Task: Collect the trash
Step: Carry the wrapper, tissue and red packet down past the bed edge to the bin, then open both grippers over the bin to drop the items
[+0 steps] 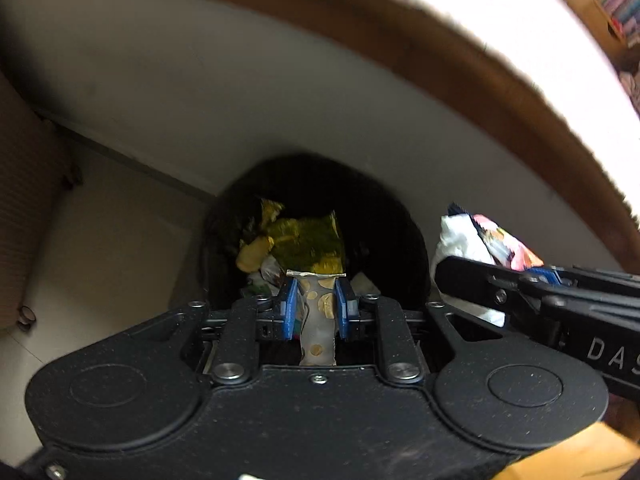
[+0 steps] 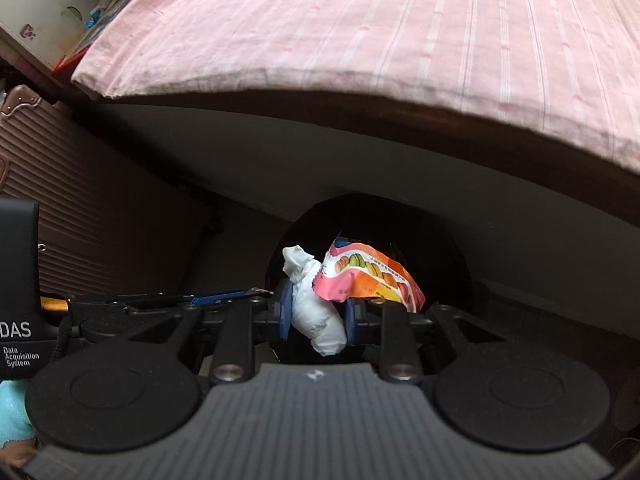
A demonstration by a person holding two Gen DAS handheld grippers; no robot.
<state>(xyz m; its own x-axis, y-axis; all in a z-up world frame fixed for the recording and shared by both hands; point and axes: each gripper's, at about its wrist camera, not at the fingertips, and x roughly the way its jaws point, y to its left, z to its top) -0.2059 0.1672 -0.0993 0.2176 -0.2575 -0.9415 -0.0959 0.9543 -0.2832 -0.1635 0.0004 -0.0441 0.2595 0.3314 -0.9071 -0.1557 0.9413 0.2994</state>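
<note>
Fingers (image 1: 316,304) clamped on spotted wrapper (image 1: 318,332); others (image 2: 316,312) on crumpled tissue (image 2: 318,316).

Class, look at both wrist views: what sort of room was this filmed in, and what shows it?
Most likely a bedroom: a bed with a pink striped sheet on a dark wooden frame, a ribbed pink suitcase beside it, and a black bin on the floor.

Dim, blurred fisheye views (overexposed glare above).
</note>
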